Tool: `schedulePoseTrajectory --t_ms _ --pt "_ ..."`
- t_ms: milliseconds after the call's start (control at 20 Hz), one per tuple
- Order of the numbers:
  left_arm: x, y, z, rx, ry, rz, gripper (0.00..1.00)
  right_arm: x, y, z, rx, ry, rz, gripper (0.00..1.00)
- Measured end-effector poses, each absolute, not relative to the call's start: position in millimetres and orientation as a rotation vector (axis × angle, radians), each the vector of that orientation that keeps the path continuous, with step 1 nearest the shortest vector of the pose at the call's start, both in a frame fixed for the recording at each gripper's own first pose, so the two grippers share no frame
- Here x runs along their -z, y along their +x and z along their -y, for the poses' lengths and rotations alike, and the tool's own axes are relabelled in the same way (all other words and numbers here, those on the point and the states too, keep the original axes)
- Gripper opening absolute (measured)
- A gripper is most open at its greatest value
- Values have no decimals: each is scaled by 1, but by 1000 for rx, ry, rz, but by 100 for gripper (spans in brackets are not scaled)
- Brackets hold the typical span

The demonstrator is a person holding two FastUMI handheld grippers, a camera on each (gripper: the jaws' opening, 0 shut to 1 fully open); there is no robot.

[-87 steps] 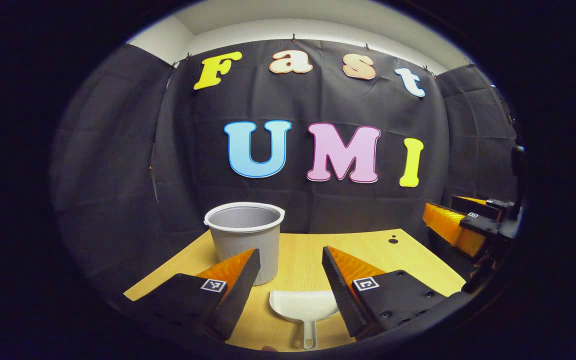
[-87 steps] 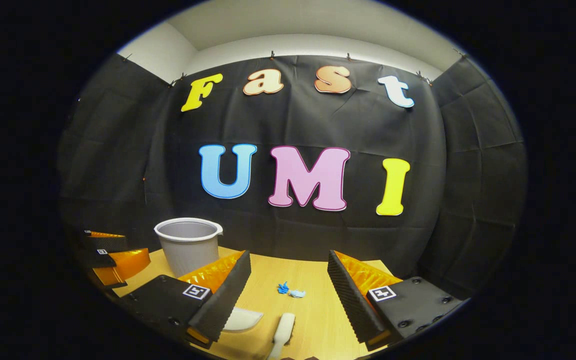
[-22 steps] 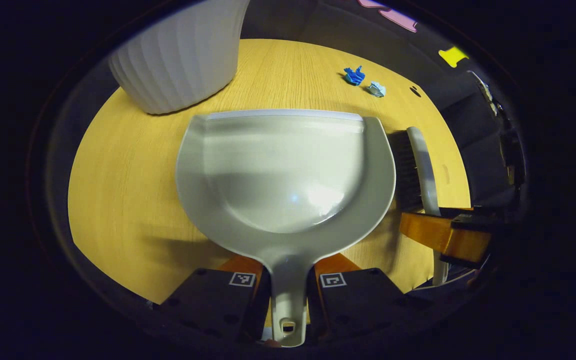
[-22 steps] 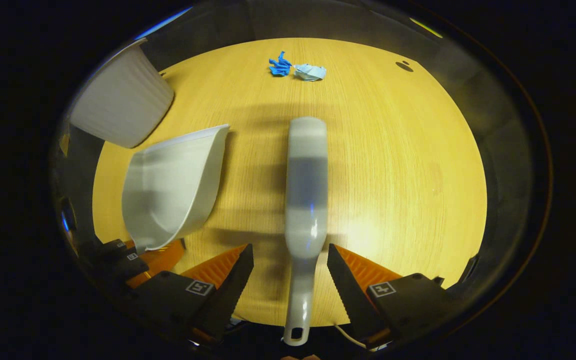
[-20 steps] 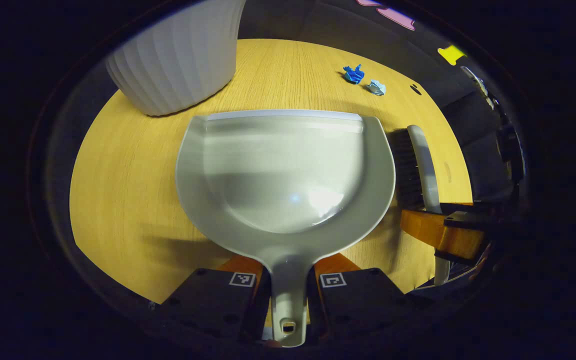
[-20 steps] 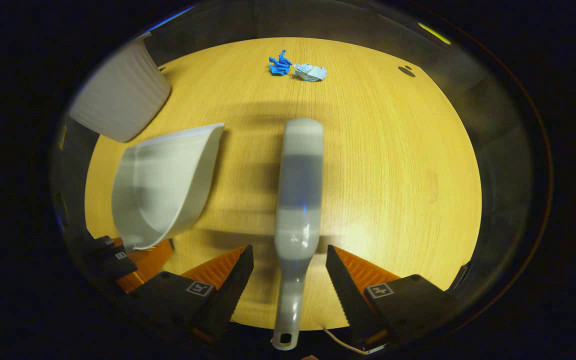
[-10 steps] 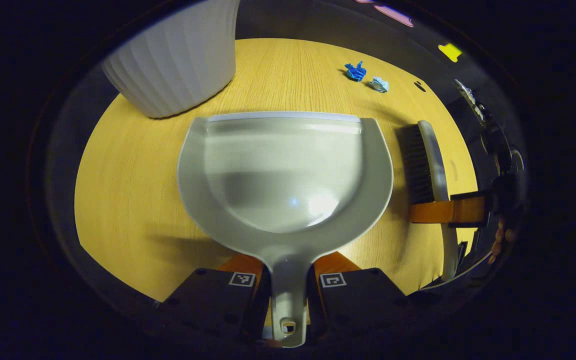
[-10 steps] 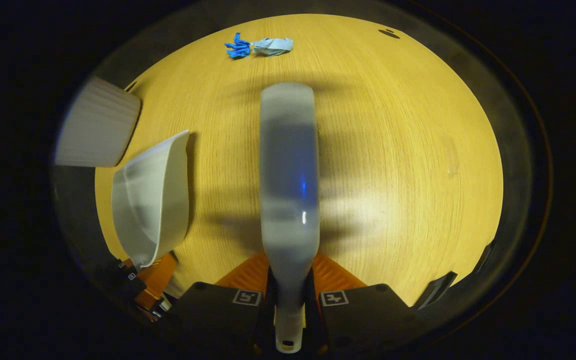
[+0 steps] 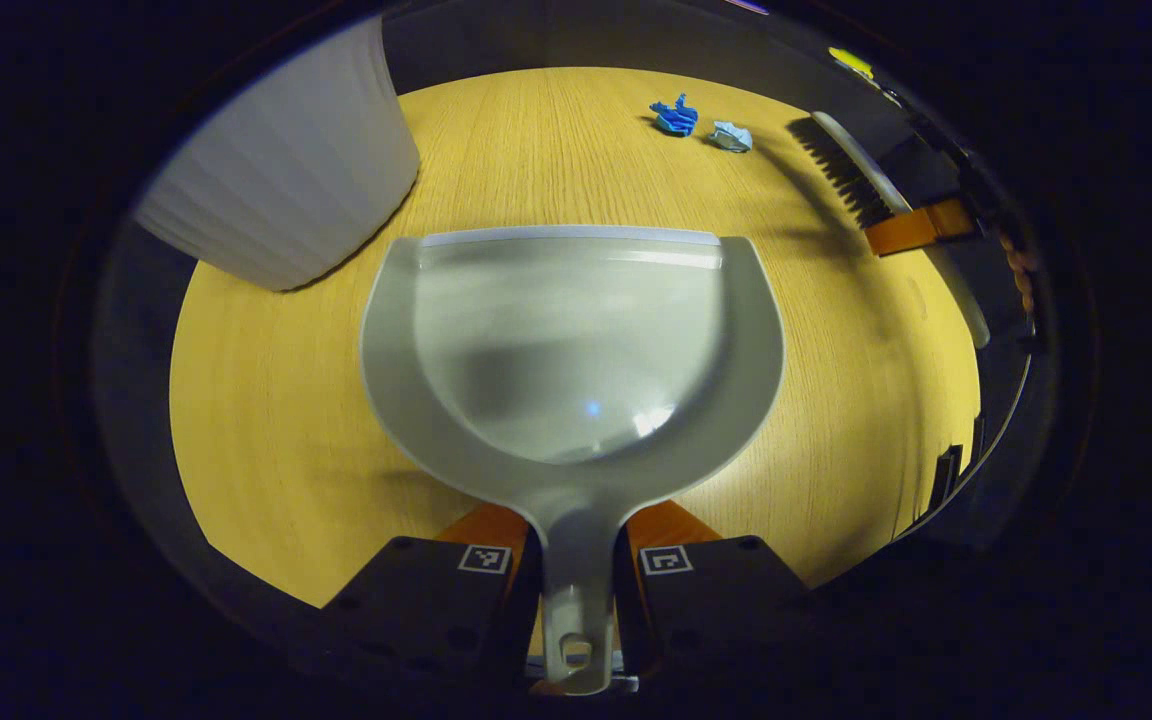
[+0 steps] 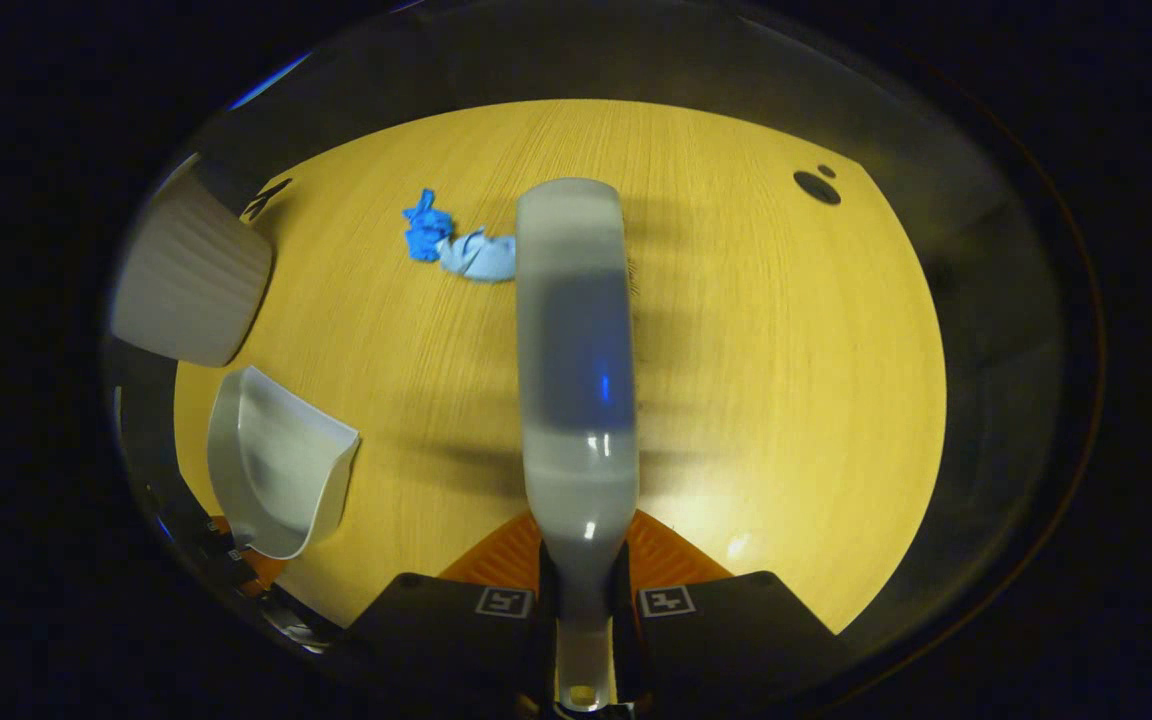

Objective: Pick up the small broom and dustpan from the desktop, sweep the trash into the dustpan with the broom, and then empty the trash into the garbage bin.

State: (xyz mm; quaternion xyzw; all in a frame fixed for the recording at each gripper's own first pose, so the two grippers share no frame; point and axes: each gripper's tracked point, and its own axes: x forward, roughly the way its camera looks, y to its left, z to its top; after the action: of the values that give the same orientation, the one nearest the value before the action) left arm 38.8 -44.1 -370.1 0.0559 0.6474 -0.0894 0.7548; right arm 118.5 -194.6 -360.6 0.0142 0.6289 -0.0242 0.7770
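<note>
In the left gripper view my left gripper (image 9: 576,560) is shut on the handle of the grey dustpan (image 9: 571,340), whose mouth faces away over the wooden desk. Two scraps of trash, dark blue (image 9: 675,116) and pale blue (image 9: 732,136), lie beyond it. To their right the broom (image 9: 851,175) hangs with dark bristles down, held by the right gripper (image 9: 921,226). In the right gripper view my right gripper (image 10: 584,585) is shut on the broom's handle; the broom's grey back (image 10: 574,340) runs forward, its tip beside the trash (image 10: 461,248). The dustpan (image 10: 276,475) sits low at the left.
The ribbed grey garbage bin (image 9: 291,190) stands at the desk's far left, also seen as the bin (image 10: 191,290) in the right gripper view. A dark hole (image 10: 816,187) marks the desk's (image 10: 786,380) far right corner. The desk's edges fall off to darkness.
The right gripper closed on the broom's handle, lifted it and carried it forward to beside the trash. The dustpan in the left gripper has stayed nearly still; the bin has slid a little left in view.
</note>
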Motion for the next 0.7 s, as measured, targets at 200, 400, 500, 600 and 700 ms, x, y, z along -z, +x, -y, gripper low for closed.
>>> schedulePoseTrajectory --t_ms 200,400,500,600,700 --pt "364 62 57 269 182 -1420 31 365 182 224 -40 -132 -1348 24" --pt "366 89 71 349 246 -1416 31 378 226 239 -189 -349 -1358 24" --pt "369 97 72 368 275 -1423 31 382 240 226 -240 -340 -1373 24" --pt "370 99 70 377 296 -1438 29 384 261 216 -291 -406 -1357 24" --pt "367 99 68 383 316 -1446 31 380 267 204 -365 -474 -1409 24"
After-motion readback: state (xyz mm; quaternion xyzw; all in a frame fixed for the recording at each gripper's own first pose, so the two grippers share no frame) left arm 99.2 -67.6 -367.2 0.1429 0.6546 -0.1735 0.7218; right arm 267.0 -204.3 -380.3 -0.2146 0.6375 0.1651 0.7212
